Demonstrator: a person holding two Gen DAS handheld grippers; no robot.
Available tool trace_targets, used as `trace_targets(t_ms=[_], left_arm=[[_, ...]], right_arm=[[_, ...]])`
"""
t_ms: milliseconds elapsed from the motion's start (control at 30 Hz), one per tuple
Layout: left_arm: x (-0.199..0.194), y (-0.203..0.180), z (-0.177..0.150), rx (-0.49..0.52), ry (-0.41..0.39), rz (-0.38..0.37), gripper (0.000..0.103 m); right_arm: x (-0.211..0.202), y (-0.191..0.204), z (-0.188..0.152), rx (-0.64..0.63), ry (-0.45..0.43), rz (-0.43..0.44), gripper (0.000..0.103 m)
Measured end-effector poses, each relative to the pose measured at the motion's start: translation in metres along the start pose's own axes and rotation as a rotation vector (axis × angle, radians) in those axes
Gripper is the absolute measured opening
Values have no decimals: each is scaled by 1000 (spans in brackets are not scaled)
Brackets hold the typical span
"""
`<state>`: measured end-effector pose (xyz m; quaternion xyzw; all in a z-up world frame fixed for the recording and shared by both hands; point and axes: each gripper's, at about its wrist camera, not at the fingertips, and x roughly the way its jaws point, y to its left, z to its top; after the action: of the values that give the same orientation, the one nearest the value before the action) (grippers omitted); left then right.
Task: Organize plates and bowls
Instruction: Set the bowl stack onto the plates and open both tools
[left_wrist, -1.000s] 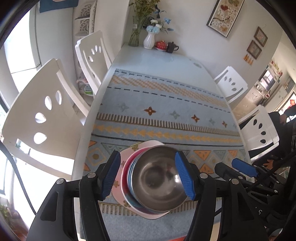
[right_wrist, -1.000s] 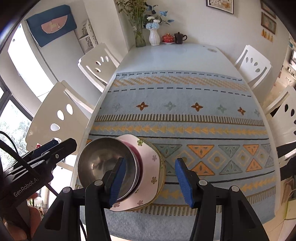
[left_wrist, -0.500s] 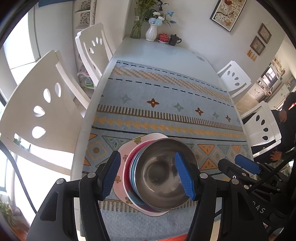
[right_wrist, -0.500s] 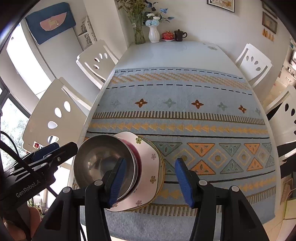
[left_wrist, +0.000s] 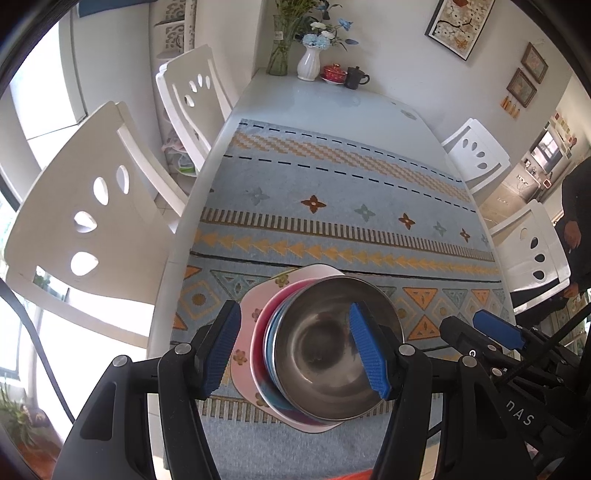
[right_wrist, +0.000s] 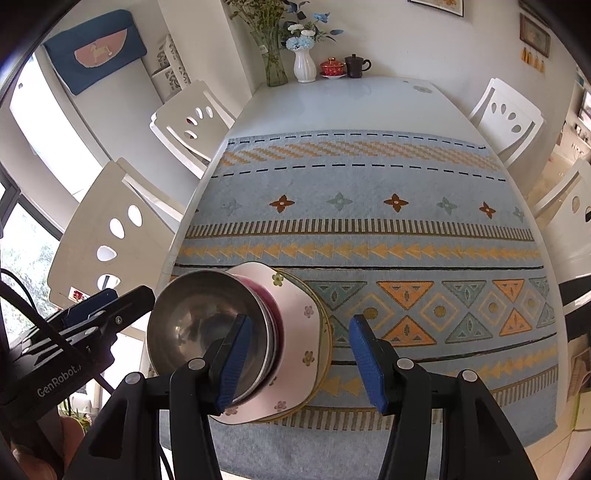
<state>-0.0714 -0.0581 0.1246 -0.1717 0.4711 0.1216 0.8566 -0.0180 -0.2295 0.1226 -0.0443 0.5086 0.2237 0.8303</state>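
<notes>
A steel bowl (left_wrist: 317, 343) (right_wrist: 195, 317) tops a stack near the table's front left corner. Under it nest a blue bowl (left_wrist: 269, 332) and a red bowl (left_wrist: 258, 339) (right_wrist: 271, 306), then a pink flowered plate (left_wrist: 251, 317) (right_wrist: 299, 332) and a yellow-green plate (right_wrist: 325, 325). My left gripper (left_wrist: 295, 350) hovers open over the stack, one pad over the bowl's hollow, the other outside the plates. My right gripper (right_wrist: 301, 365) is open above the stack's right edge, nothing pressed between its pads. Each gripper shows in the other's view (left_wrist: 476, 328) (right_wrist: 114, 301).
A patterned blue and orange cloth (right_wrist: 369, 229) covers most of the white table (right_wrist: 351, 99). White chairs (left_wrist: 96, 221) (right_wrist: 506, 110) stand along both sides. Vases of flowers (right_wrist: 304, 66), a red teapot (right_wrist: 332, 68) and a dark cup (right_wrist: 355, 66) sit at the far end. A person (left_wrist: 576, 221) stands at right.
In the left wrist view the stack has drifted right and lower between the pads and more of the far table shows. The right wrist view is nearly unchanged.
</notes>
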Motion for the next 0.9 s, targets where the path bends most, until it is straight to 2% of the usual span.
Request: trace_targets(t_ms=[300, 767, 900], left_arm=[[-7, 13, 4, 2, -4, 49, 59], [-2, 10, 20, 14, -15, 46, 59], [0, 16, 22, -3, -12, 48, 59]], right_arm=[[10, 16, 9, 10, -8, 54, 53], [12, 17, 15, 3, -13, 53, 53], [20, 16, 22, 1, 10, 53, 53]])
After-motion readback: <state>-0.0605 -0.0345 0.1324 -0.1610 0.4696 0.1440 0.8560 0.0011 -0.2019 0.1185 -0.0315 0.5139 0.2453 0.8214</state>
